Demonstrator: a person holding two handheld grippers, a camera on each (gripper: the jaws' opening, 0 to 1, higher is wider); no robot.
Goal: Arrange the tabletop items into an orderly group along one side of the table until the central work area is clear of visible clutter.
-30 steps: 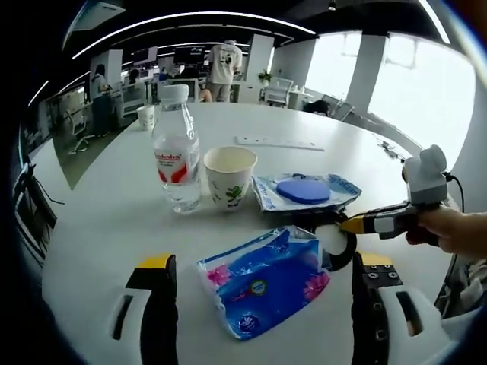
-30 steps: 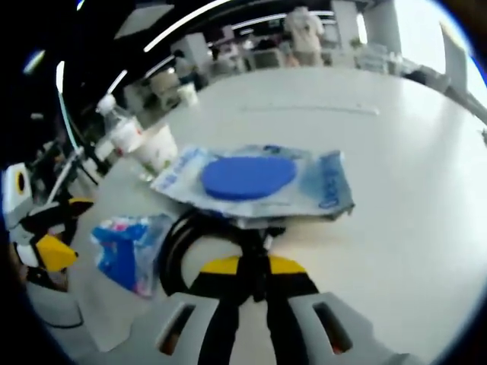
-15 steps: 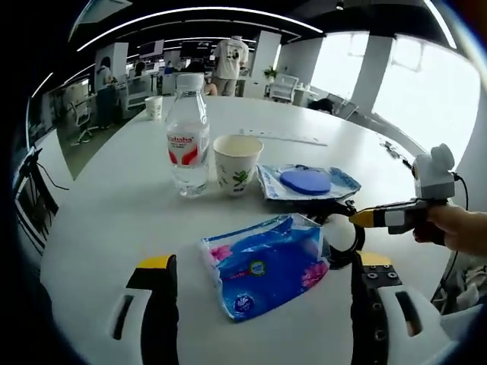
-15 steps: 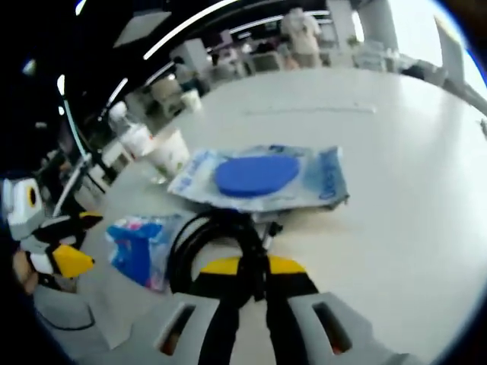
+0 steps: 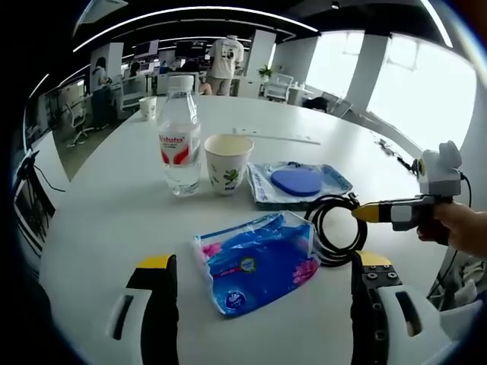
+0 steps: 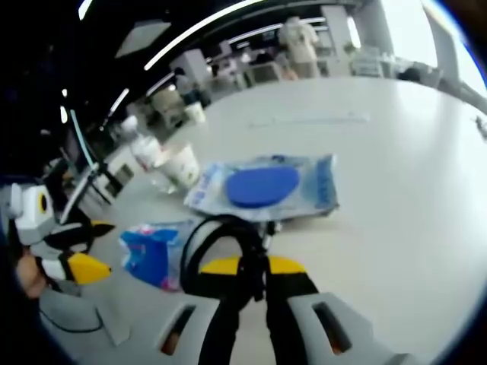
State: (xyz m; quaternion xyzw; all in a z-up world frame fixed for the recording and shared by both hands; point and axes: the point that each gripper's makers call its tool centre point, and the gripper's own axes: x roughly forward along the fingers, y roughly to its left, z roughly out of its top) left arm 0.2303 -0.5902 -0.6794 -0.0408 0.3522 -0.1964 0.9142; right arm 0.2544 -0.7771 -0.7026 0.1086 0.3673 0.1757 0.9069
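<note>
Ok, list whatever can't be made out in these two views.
- Cable: in the right gripper view, the gripped stretch is hidden by the right gripper's shut jaws.
- Bottle label: too small to read in the left gripper view, blurred in the right.
- Blue packet: print too small in the left gripper view; partly behind the cable in the right.
- Pouch: lettering blurred in the right gripper view.

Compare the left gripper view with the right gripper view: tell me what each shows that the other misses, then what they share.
Left gripper view alone: the left gripper with jaws wide apart, and the full coil of black cable. Right gripper view alone: the right gripper shut on the cable from behind. Shared: water bottle, paper cup, blue-disc packet, blue tissue pack, white table.
</note>
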